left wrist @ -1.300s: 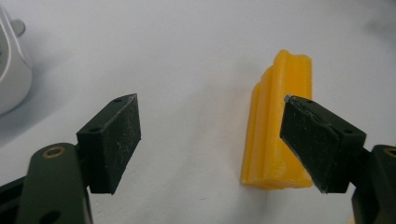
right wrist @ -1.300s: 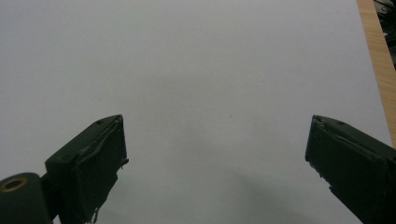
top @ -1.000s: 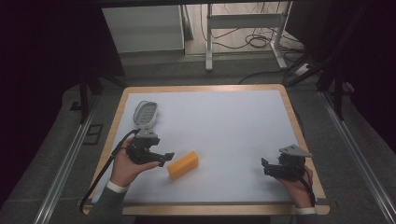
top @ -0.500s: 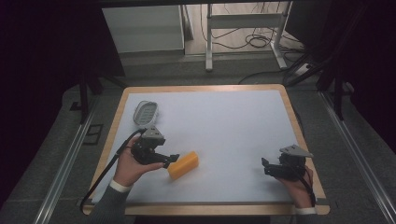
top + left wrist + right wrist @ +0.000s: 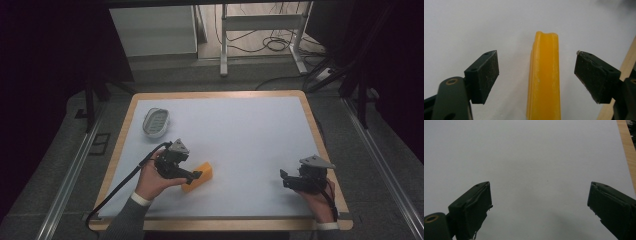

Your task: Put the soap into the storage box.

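High view overlooks the table [image 5: 220, 125]; tong views skim its surface closely.

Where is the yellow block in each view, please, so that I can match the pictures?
High view: yellow block lies low and left of centre on the white mat, at the left gripper.
Left gripper view: yellow block stands at centre, between the open fingers, apart from both.
Right gripper view: white mat ahead, no block.
Shared landmark: the white mat.
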{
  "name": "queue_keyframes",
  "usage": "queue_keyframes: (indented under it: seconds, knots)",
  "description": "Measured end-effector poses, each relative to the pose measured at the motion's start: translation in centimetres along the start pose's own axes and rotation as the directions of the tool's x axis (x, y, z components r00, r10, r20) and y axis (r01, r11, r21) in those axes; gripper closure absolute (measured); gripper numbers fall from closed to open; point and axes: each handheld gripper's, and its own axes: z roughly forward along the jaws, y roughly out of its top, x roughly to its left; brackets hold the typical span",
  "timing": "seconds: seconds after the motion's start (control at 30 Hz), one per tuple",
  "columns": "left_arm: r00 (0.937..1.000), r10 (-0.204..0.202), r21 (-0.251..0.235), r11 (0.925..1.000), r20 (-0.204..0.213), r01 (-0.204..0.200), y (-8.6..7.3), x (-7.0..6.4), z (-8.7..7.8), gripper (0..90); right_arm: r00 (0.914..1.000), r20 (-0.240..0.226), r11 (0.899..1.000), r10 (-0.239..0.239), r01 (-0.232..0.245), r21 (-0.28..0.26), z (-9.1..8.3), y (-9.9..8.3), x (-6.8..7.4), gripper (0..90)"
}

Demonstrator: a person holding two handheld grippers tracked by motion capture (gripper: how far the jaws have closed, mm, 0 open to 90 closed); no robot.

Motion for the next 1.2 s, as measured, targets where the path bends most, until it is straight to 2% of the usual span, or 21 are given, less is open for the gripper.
queue_keyframes:
  seconds: [0.2, 0.6, 0.73, 1.07, 1.2]
  knots:
    - [0.9998, -0.009, 0.030, 0.9995, 0.016, 0.008, -0.1, 0.0, 1.0, 20.8, 1.0000, 0.003, 1.000, 0.001, -0.001, -0.001, 0.0, 0.0, 0.0, 5.5]
    - [0.9993, 0.017, 0.109, 0.9939, 0.034, -0.021, -1.0, -0.2, 3.3, 28.0, 0.9998, 0.020, 1.000, 0.000, 0.000, -0.004, 0.1, 0.0, 0.1, 5.8]
    - [0.9990, 0.021, 0.122, 0.9922, 0.040, -0.026, -1.1, -0.2, 3.8, 35.0, 0.9998, 0.020, 1.000, -0.001, 0.001, -0.001, 0.1, -0.1, 0.1, 5.8]
    - [0.9989, 0.033, 0.162, 0.9861, 0.034, -0.038, -1.4, -0.4, 4.8, 44.1, 0.9997, 0.025, 1.000, 0.005, -0.005, -0.004, 0.2, -0.1, 0.0, 5.8]
    - [0.9991, 0.029, 0.173, 0.9844, 0.032, -0.034, -1.5, -0.5, 5.0, 52.7, 0.9996, 0.027, 1.000, 0.005, -0.005, -0.005, 0.1, -0.2, 0.0, 5.8]
